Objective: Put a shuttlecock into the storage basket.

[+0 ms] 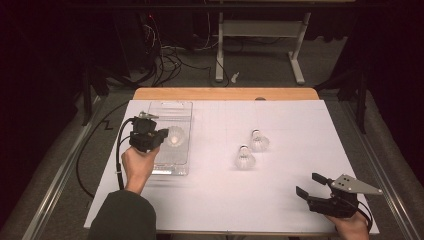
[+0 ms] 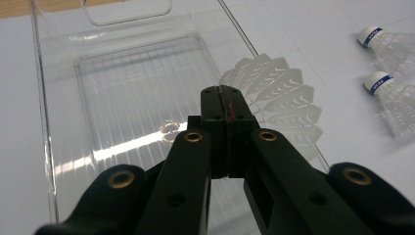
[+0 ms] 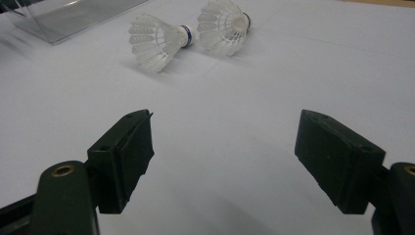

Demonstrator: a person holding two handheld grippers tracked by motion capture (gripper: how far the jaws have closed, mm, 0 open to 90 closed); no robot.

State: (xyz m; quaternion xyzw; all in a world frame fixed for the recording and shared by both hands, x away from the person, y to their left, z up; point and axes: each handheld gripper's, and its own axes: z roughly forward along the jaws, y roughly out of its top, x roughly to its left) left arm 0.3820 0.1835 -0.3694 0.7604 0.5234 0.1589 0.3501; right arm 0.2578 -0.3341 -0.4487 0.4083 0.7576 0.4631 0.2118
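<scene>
Left hand-held gripper (image 2: 226, 95) is clamped on a shuttlecock (image 2: 279, 98) feather edge over the clear tray (image 2: 46, 122). Feathers: light, fragile; grip gently, preferably at the cork. Right hand-held gripper (image 3: 222, 161) is open.

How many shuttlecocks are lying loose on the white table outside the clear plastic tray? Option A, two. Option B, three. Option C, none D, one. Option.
A: two shuttlecocks lie side by side on the white table, one nearer the person and one just beyond it, both to the right of the clear plastic tray; a third shuttlecock is at the tray by the left gripper.
</scene>
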